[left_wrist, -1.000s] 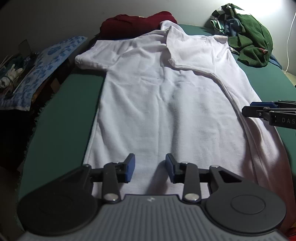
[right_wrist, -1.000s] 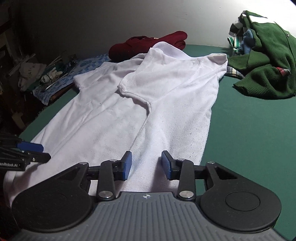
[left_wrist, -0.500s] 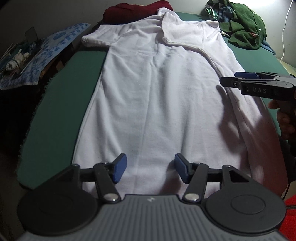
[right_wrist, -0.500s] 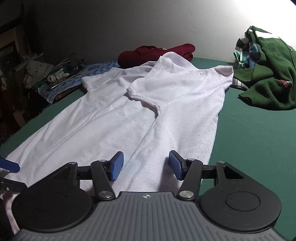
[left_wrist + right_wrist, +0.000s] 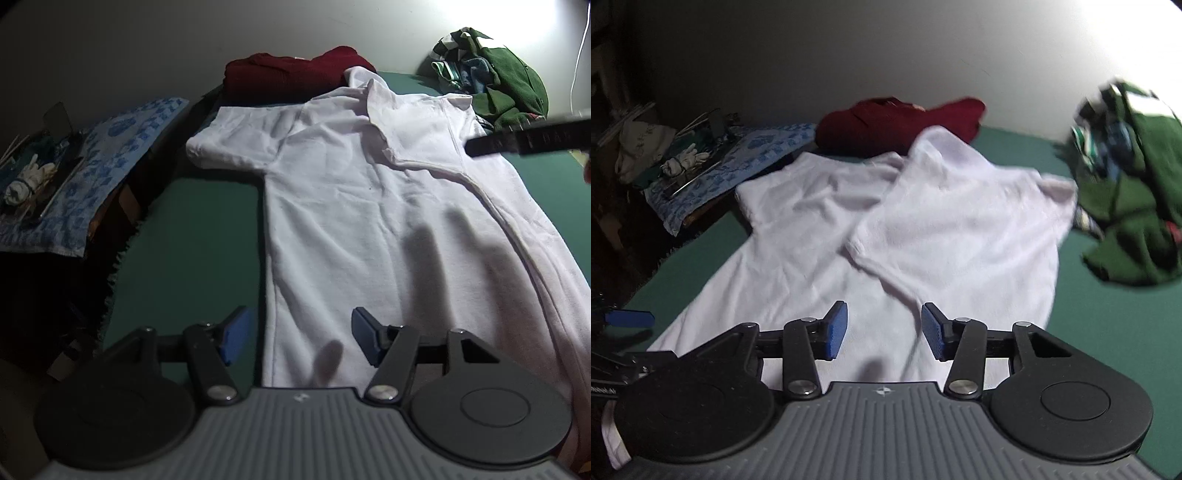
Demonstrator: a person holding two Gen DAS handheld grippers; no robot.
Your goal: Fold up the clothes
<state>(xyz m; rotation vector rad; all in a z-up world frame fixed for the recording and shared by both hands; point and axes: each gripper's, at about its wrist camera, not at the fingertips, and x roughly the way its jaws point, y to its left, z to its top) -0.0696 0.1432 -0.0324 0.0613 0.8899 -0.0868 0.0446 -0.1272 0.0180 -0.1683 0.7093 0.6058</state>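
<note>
A green felt-like table (image 5: 192, 236) fills both views, and a white short-sleeved shirt (image 5: 369, 221) of soft knit cloth lies spread along it, collar toward the far wall; its right side and sleeve are folded inward over the body, leaving a long diagonal edge. Behind the collar sits a folded dark red garment (image 5: 291, 75), and at the far right corner a heap of dark green clothing (image 5: 506, 88) mixed with striped and blue fabric. Off the table's left edge a blue and white floral patterned cloth (image 5: 99, 170) covers a lower surface with pale gloves and clutter on it. The left tool (image 5: 299, 338) hangs low over the shirt's left side seam near the hem, its blue ribbed pads spread wide, one over green table and one over white cloth, holding nothing. The right tool (image 5: 882, 330) hovers over the shirt's folded middle, pads likewise spread apart and empty. In the left wrist view the right tool's black side shows blurred letters that cannot be read; the right wrist view shows a cut-off white word ending "Robot.AI" at its left edge. Compared with half a second ago, the left tool has shifted left toward the side seam, and the right tool has moved forward up the shirt, its view now smeared with motion.
</note>
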